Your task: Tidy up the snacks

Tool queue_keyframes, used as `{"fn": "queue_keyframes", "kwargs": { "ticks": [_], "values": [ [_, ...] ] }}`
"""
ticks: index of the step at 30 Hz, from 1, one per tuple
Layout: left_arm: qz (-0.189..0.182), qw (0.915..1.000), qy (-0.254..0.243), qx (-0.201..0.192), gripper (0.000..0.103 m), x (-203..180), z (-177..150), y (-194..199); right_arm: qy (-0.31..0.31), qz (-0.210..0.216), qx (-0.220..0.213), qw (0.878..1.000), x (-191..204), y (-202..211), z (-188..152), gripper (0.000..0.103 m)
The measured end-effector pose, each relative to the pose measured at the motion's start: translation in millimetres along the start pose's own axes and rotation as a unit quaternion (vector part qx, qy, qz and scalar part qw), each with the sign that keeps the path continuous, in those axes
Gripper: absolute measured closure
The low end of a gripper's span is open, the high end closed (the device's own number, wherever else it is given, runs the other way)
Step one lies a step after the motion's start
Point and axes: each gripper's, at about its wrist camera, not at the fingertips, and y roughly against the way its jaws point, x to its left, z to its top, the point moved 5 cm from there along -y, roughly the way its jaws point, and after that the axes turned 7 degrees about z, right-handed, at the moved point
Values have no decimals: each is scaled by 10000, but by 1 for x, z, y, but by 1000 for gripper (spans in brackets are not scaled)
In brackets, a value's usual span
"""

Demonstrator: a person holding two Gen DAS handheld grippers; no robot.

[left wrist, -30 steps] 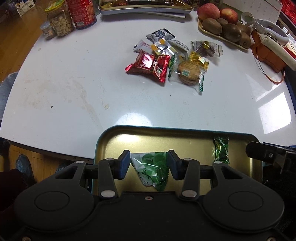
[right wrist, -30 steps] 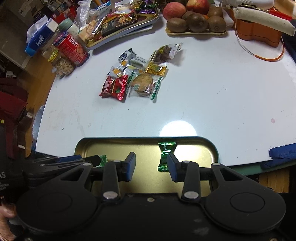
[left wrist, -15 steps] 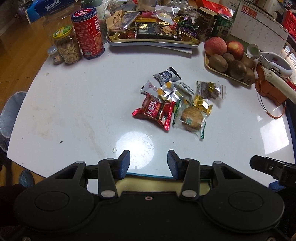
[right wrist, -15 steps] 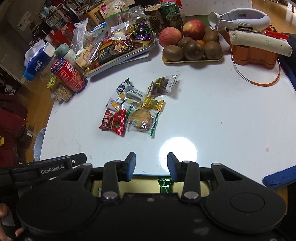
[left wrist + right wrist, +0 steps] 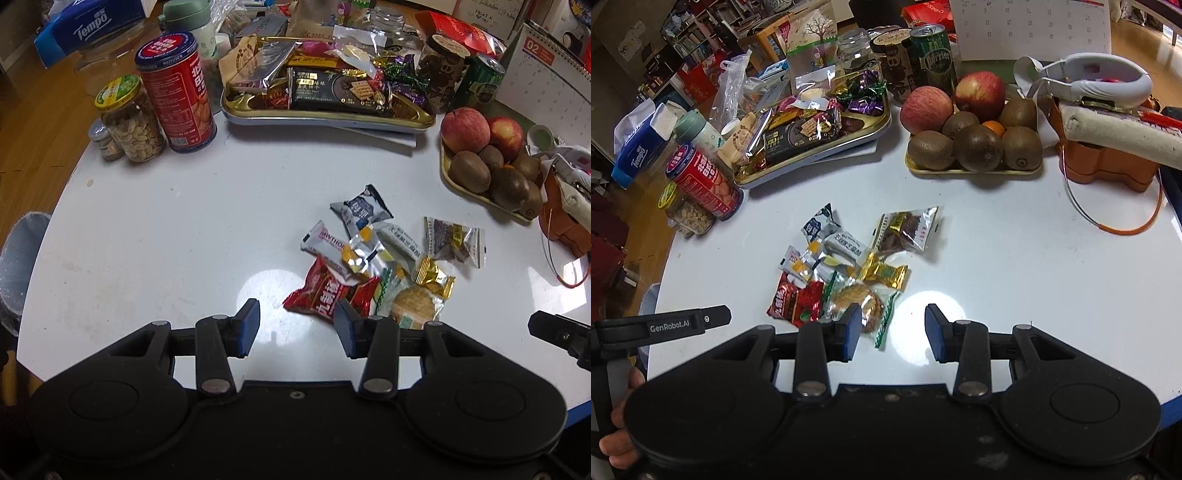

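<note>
A pile of several wrapped snacks lies on the white table [image 5: 147, 240]: a red packet [image 5: 325, 291] [image 5: 794, 302], a round biscuit in clear wrap [image 5: 412, 306] [image 5: 860, 299], a gold packet [image 5: 434, 277] [image 5: 886, 273], a dark blue-and-white packet [image 5: 362, 208] and a clear packet of dark sweets [image 5: 454, 240] [image 5: 905, 230]. My left gripper [image 5: 297, 326] is open and empty, just in front of the red packet. My right gripper [image 5: 892, 332] is open and empty, with its left fingertip over the biscuit.
A gold tray [image 5: 332, 114] [image 5: 820, 147] heaped with snacks stands at the back. Left of it are a red can [image 5: 175, 92] and a peanut jar [image 5: 129, 118]. A fruit tray [image 5: 487, 162] [image 5: 971, 144] and an orange box [image 5: 1108, 162] stand at the right.
Both grippers rose and moved forward from the near gold tray, which has left view. The left gripper let go of the green packet there. Both now sit close to the snack pile.
</note>
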Motion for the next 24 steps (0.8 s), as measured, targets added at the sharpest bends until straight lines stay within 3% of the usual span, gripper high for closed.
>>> {"fn": "queue_keyframes", "kwargs": {
  "ticks": [5,11,15,20,24],
  "values": [
    [-132,9997,137,-144,50,-4,18,-11,-137,-38,-138,9998,3,-16,33,62],
    [-204,9993,174,257,50,-4,15,-39,-562,-88,-113,9983,-6,-51,58,60],
    [-99,9990,243,364,50,-1,15,-48,-822,-76,-67,9966,-12,-76,60,58],
    [-270,9972,332,610,50,-2,13,-58,-864,-103,94,9962,-11,-106,61,58],
    [-429,9959,319,725,50,-5,10,-62,-623,-229,-142,9977,-7,-117,63,58]
  ]
}}
